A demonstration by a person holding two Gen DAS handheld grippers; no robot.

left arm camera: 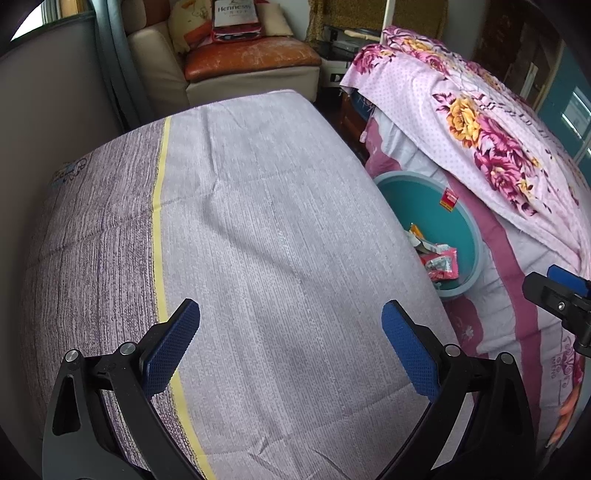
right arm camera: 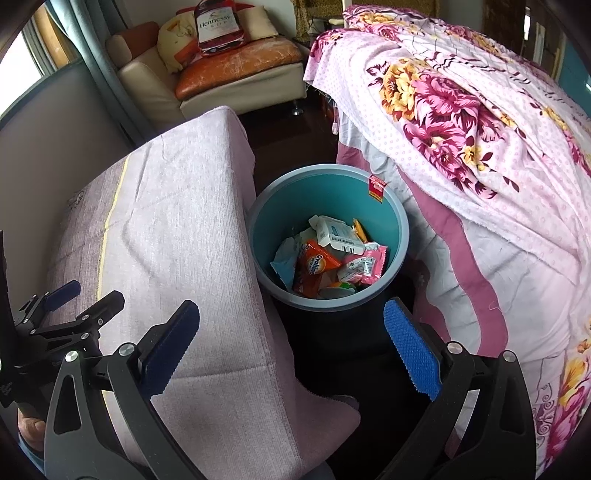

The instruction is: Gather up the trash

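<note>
Both hand-held grippers spread wide and empty over bedding, with a teal bin of wrappers standing between the two covered pieces of furniture.

The floral quilt (right arm camera: 461,122), pink with magenta and yellow roses on dotted cloth, is draped to the right; the lilac woven cover (left arm camera: 277,229) with its yellow stripe lies flat to the left. Behind them sits a cream armchair (right arm camera: 229,70) with a cracked orange seat, bearing a bottle-shaped cushion (right arm camera: 218,26) printed "Hennessy". The round plastic bin (right arm camera: 328,177) carries a red sticker at its rim and holds the trash (right arm camera: 332,254): an orange "Ovaltine" packet, a white barcoded box, pink wrappers. The left hand-held gripper (left arm camera: 291,343) hangs over the cover, its textured blue pads far apart; the right hand-held gripper (right arm camera: 291,347) is likewise agape just before the bin.
</note>
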